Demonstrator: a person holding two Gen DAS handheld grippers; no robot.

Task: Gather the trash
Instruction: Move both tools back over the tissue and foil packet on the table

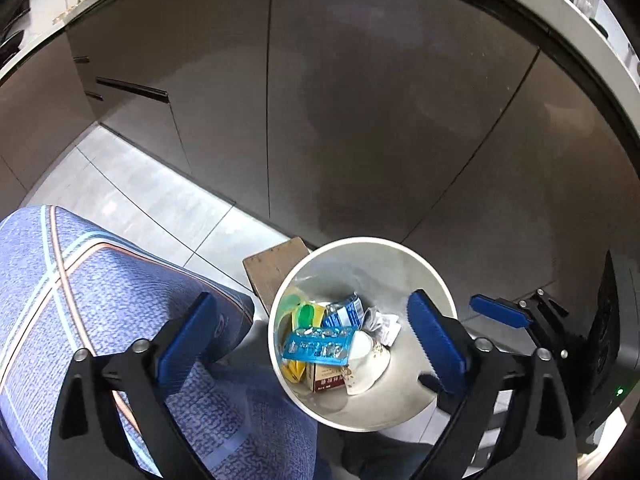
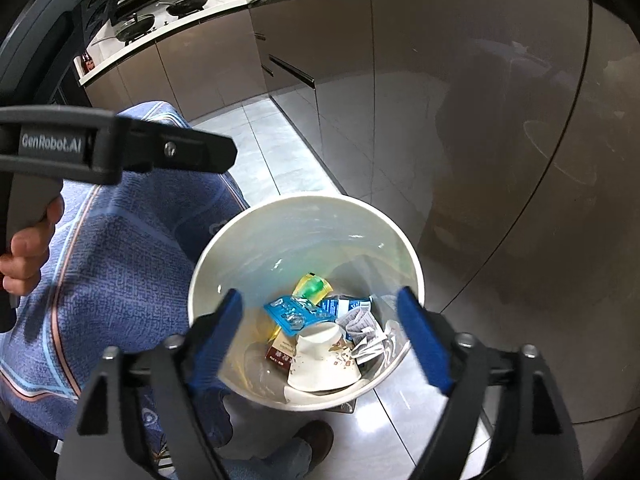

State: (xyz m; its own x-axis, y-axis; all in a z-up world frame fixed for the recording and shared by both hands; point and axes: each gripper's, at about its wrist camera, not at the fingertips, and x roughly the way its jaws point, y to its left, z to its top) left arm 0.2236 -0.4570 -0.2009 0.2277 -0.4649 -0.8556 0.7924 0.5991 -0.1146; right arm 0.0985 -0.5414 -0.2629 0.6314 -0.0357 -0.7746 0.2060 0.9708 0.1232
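A white round trash bin [image 1: 412, 246] stands on the floor below both grippers; it also shows in the right wrist view [image 2: 304, 200]. Inside lie a blue blister pack [image 1: 318, 346] [image 2: 290, 312], a white paper cup [image 1: 366, 356] [image 2: 324, 356], a small brown box [image 1: 326, 380] [image 2: 278, 350], a yellow-green packet [image 1: 304, 314] [image 2: 314, 286], a blue wrapper [image 1: 344, 312] and crumpled paper [image 1: 384, 324] [image 2: 366, 334]. My left gripper [image 1: 308, 344] is open and empty above the bin. My right gripper [image 2: 320, 336] is open and empty over the bin; its blue finger [image 1: 500, 314] shows in the left wrist view.
Brown cabinet fronts [image 1: 360, 100] rise behind the bin. A blue patterned cloth over the person's leg [image 1: 100, 300] [image 2: 120, 248] lies left of the bin. A brown board [image 1: 276, 268] lies on the grey tiled floor [image 1: 132, 192]. A stove with pans [image 2: 160, 12] is far back.
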